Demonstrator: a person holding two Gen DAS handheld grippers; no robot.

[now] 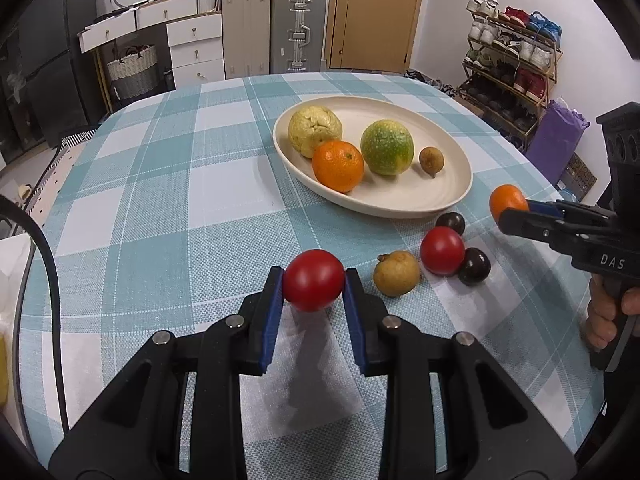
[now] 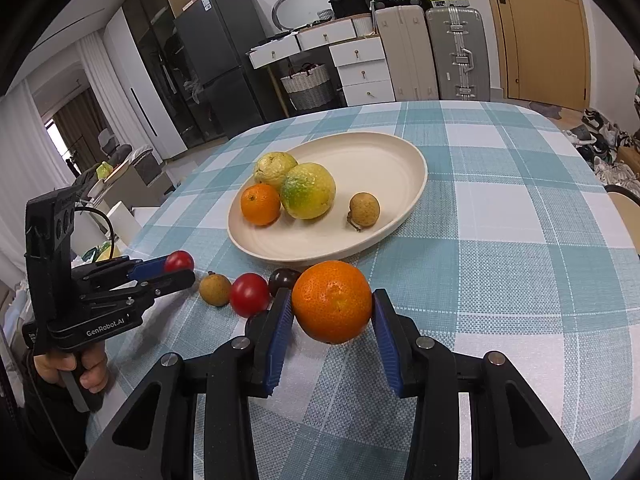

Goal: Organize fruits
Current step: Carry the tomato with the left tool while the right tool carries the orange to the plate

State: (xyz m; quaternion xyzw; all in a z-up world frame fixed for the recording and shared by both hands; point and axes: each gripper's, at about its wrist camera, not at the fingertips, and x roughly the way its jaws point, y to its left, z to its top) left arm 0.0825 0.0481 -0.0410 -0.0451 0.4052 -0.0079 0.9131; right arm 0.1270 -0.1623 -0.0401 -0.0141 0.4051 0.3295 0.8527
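My left gripper (image 1: pixel 314 280) is shut on a red tomato (image 1: pixel 314 292), held just above the checked tablecloth. My right gripper (image 2: pixel 332 300) is shut on an orange (image 2: pixel 332 308), lifted in front of the cream oval plate (image 2: pixel 416 184). The plate holds a yellow wrinkled fruit (image 1: pixel 314 130), another orange (image 1: pixel 338 166), a green-yellow citrus (image 1: pixel 387 147) and a small brown fruit (image 1: pixel 431 158). On the cloth between the grippers lie a brown fruit (image 1: pixel 396 273), a second tomato (image 1: pixel 442 250) and two dark plums (image 1: pixel 450 222).
The round table's far edge (image 1: pixel 320 76) faces suitcases (image 1: pixel 298 28) and a white drawer unit (image 1: pixel 196 48). A shoe rack (image 1: pixel 512 60) stands to the right. A black cable (image 1: pixel 48 248) runs along the table's left side. A hand (image 2: pixel 86 368) holds the left gripper's handle.
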